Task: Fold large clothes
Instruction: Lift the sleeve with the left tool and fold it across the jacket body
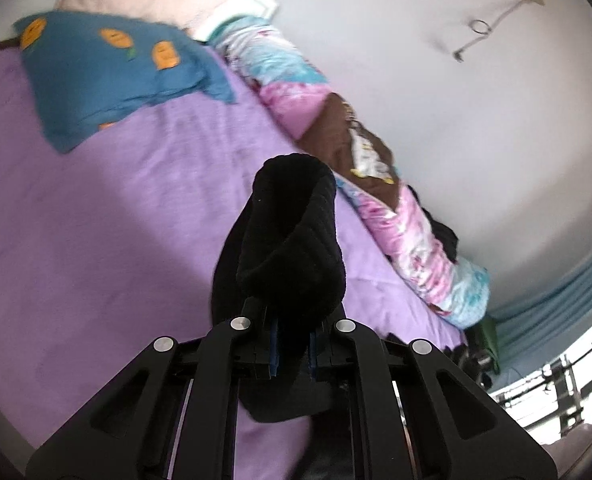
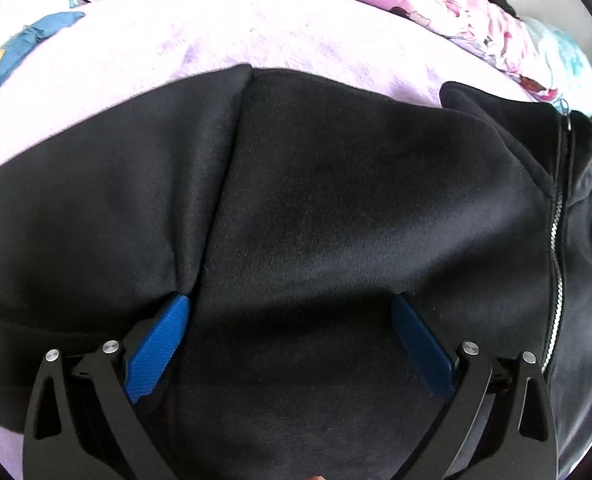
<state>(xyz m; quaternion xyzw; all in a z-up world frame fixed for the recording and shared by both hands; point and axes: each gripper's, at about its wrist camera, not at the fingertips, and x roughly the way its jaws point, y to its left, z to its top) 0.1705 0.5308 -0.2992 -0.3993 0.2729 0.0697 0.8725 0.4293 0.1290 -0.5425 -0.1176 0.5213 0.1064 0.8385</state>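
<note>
A large black zip-up jacket (image 2: 336, 200) lies spread on the purple bed sheet (image 2: 255, 36), its silver zipper (image 2: 556, 248) running down the right side. My right gripper (image 2: 289, 312) is open, its blue pads (image 2: 155, 348) pressed down on the black fabric with nothing clamped between them. My left gripper (image 1: 293, 344) is shut on the jacket's ribbed black cuff (image 1: 296, 232) and holds the sleeve lifted above the purple sheet (image 1: 95, 220).
A blue pillow with orange patches (image 1: 107, 68) lies at the head of the bed. A rolled pink and blue floral quilt (image 1: 408, 224) runs along the white wall (image 1: 456, 100); it also shows in the right wrist view (image 2: 456, 4).
</note>
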